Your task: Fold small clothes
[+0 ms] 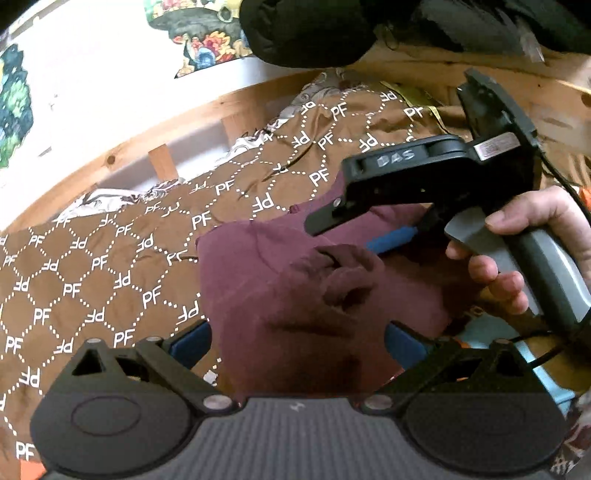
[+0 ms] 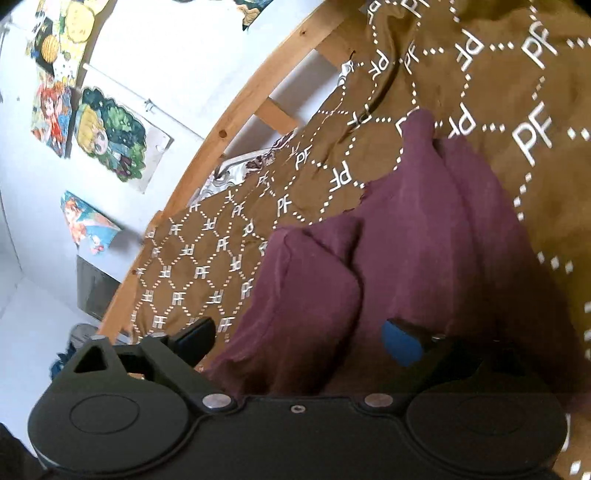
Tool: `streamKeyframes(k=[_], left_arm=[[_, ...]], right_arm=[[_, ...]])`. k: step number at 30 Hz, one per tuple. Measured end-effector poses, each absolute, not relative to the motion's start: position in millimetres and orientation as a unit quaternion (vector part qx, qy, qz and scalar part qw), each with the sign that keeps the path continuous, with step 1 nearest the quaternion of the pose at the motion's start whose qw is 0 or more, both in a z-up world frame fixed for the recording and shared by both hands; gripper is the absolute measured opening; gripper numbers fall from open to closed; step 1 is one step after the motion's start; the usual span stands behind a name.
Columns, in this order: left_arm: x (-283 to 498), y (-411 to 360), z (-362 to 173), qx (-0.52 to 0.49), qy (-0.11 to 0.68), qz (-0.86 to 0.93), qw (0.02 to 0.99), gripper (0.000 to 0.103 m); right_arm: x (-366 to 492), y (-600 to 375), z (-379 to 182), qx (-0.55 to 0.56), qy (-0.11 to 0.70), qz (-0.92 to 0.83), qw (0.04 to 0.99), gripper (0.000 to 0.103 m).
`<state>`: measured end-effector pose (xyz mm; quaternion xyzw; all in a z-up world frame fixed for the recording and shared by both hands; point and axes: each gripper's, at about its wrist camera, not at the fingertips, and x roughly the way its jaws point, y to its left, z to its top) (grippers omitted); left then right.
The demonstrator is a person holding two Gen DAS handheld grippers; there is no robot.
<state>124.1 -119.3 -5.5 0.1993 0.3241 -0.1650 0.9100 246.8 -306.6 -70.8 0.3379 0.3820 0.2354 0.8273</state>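
A maroon garment [image 1: 280, 295] lies rumpled on a brown bedspread [image 1: 92, 280] printed with white letters. My left gripper [image 1: 297, 347] hangs low over the near part of the garment, its blue pads [image 1: 192, 347] spread wide with cloth between them. A hand [image 1: 517, 258] holds my right gripper [image 1: 343, 236] at the garment's far right edge, one black finger above the cloth and one blue pad [image 1: 391, 240] beside it. In the right wrist view the right gripper [image 2: 299, 339] is open over a raised fold of the garment [image 2: 406, 229].
A wooden bed rail [image 1: 122, 158] runs along the far side, with a white wall and posters [image 2: 110, 136] behind it. A black padded bundle [image 1: 314, 33] sits at the back. A pale patterned sheet [image 1: 110, 195] shows under the bedspread's edge.
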Motion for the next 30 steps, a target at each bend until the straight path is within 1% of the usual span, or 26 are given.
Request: streamKeyframes(k=[2,3,4,5,6,7,8,10,11,13,14,16,23,30], left_arm=[[125,-122,-6,0.211,0.321,-0.165,0.908,0.092],[125,-124,-7,0.218,0.32,-0.168,0.907,0.09],[125,-125,-8,0.221,0.32,-0.173,0.905,0.082],[125,-126,-8,0.222,0.32,-0.177,0.904,0.073],[125,-127,-8,0.221,0.32,-0.179,0.904,0.068],[126,-128,-8,0.217,0.322,-0.182,0.904,0.057],[126,-128,-9,0.214,0.324,-0.182,0.903,0.048],[127,-128,-8,0.205,0.322,-0.18,0.907,0.034],[127,-129,-7,0.204,0.319,-0.179,0.908,0.029],[128,-130,-5,0.2,0.313,-0.177,0.911,0.025],[128,-129,-3,0.196,0.312,-0.176,0.913,0.024],[129,-128,0,0.18,0.311,-0.179,0.916,0.021],[136,-141,13,0.133,0.299,-0.205,0.922,0.02],[139,-181,16,0.161,0.272,-0.244,0.917,0.02]], right_arm=[[248,-304,-75,0.334,0.381,0.23,0.831,0.081],[248,-302,-76,0.331,0.383,0.227,0.832,0.074],[248,-299,-78,0.326,0.384,0.223,0.834,0.069],[250,-297,-81,0.32,0.384,0.219,0.838,0.065],[250,-296,-82,0.313,0.383,0.214,0.842,0.057],[249,-296,-84,0.309,0.38,0.209,0.846,0.048],[248,-298,-87,0.308,0.377,0.206,0.849,0.043],[249,-300,-91,0.311,0.374,0.202,0.85,0.028],[248,-300,-91,0.312,0.371,0.202,0.851,0.025],[248,-300,-88,0.308,0.364,0.205,0.855,0.016],[247,-300,-85,0.303,0.36,0.207,0.858,0.016],[244,-301,-76,0.293,0.343,0.213,0.867,0.01],[234,-307,-37,0.219,0.274,0.225,0.909,0.007],[232,-334,-10,0.18,0.228,0.21,0.934,0.007]])
